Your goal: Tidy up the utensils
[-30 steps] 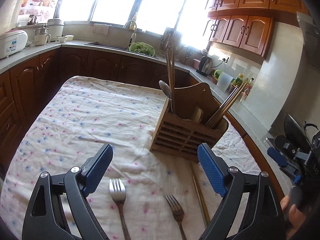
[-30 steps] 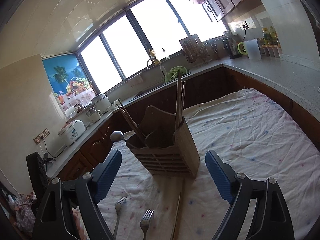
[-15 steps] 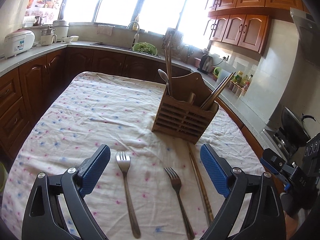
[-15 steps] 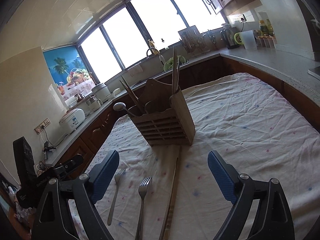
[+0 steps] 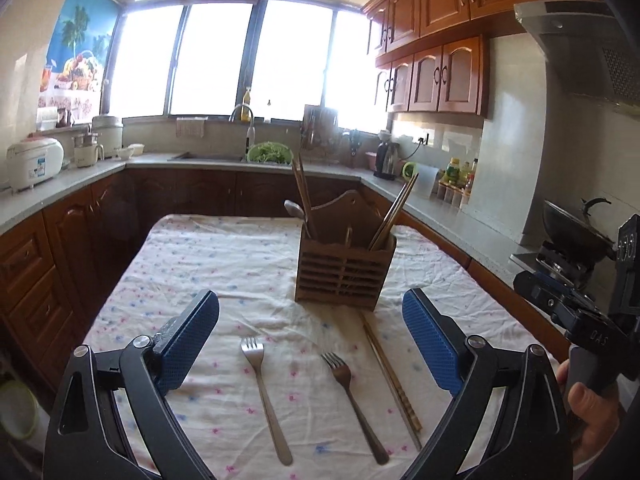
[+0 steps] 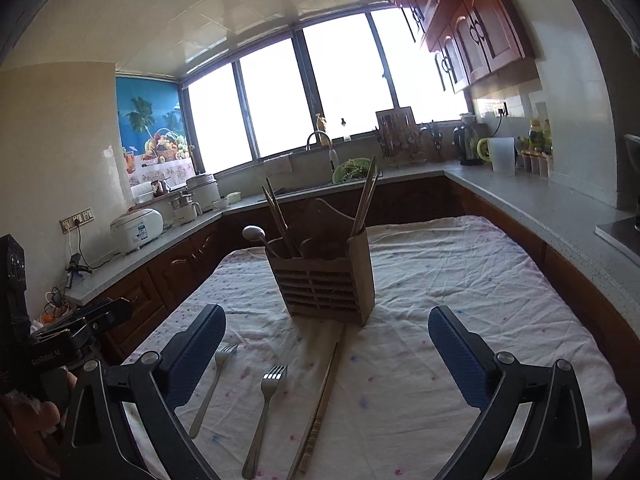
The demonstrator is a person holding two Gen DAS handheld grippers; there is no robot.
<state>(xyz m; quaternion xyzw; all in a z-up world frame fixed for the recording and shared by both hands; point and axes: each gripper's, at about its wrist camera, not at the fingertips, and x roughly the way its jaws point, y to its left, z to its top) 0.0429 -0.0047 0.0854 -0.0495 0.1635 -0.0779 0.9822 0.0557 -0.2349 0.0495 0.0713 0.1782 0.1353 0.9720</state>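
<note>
A table under a white speckled cloth (image 5: 224, 264) carries a slatted wooden utensil holder (image 5: 344, 276) at its far centre, with chopsticks and a spoon standing in it. On the cloth nearer the cameras lie two forks (image 5: 266, 396) (image 5: 354, 400) side by side and, to their right, a pair of chopsticks (image 5: 390, 372) reaching back to the holder's base. The left gripper (image 5: 310, 340) hangs above the forks, jaws opening, nearly at full spread, empty, touching nothing. The right gripper (image 6: 326, 350) likewise: jaws opening wide, nothing held, cutlery below and apart.
</note>
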